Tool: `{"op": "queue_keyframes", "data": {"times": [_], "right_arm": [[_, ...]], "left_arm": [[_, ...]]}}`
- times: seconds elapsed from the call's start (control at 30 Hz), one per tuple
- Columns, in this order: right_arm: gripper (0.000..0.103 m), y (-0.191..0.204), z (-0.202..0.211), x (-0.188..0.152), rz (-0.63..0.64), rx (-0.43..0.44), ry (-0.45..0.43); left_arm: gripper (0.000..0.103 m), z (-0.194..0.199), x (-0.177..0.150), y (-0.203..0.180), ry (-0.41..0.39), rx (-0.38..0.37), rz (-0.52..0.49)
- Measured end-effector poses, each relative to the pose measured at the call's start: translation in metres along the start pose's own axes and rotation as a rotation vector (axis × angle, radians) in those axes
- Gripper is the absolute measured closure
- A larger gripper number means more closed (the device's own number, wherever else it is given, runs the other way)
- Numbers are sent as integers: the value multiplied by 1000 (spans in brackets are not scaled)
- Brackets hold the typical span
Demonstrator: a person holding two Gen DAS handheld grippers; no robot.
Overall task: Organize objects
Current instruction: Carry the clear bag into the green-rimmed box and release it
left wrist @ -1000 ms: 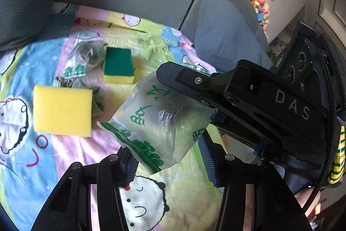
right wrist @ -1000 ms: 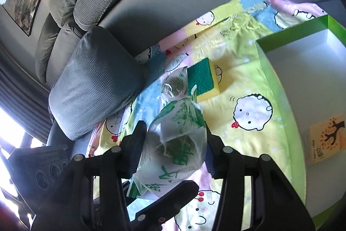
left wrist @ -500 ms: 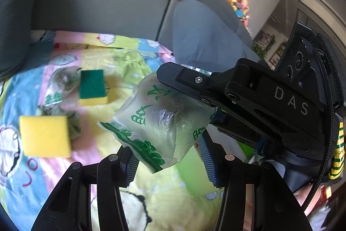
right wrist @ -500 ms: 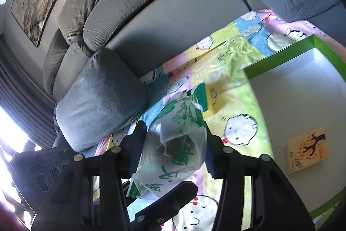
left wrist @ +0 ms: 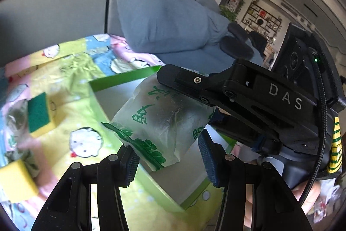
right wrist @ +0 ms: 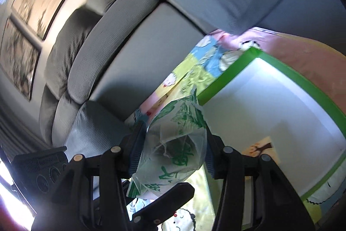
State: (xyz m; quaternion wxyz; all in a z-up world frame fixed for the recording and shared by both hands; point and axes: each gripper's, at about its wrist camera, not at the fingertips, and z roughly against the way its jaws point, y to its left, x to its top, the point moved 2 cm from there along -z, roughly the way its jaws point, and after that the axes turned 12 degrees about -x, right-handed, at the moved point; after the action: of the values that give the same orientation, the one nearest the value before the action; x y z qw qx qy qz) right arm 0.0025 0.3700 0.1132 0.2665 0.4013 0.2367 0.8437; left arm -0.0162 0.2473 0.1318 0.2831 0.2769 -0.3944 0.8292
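My grippers (left wrist: 167, 157) (right wrist: 170, 154) both pinch the bag (left wrist: 164, 120) w/ narrow jaws over the box (right wrist: 287, 83); thin plastic could slip or tear.

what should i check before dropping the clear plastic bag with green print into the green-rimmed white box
1. Grip: right gripper pads press both sides of the clear plastic bag with green print. ok
2. Left gripper: one pad touches the bag's lower corner, the other stands apart. cannot tell if it holds.
3. Position: bag shows over the near corner of the green-rimmed white box; whether it is fully past the rim, cannot tell.
4. Landing spot: white floor bare apart from an orange card. ok
5. Green-topped yellow sponge lies outside the box. ok
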Motion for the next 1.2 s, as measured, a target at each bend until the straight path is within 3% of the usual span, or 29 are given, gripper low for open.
{"op": "queue_keyframes", "data": {"times": [0.2,0.67,1.2], "right_arm": [[55,-21,-7,-2,-51,-101,22],[55,-42,-18,-5,-87,-213,43],[55,-48,-23,-6,-91,-289,52]], "left_arm": [[51,-23,-6,11,31,-57,69],[51,-43,-16,19,49,-140,152],[51,-49,-21,30,52,-148,216]]}}
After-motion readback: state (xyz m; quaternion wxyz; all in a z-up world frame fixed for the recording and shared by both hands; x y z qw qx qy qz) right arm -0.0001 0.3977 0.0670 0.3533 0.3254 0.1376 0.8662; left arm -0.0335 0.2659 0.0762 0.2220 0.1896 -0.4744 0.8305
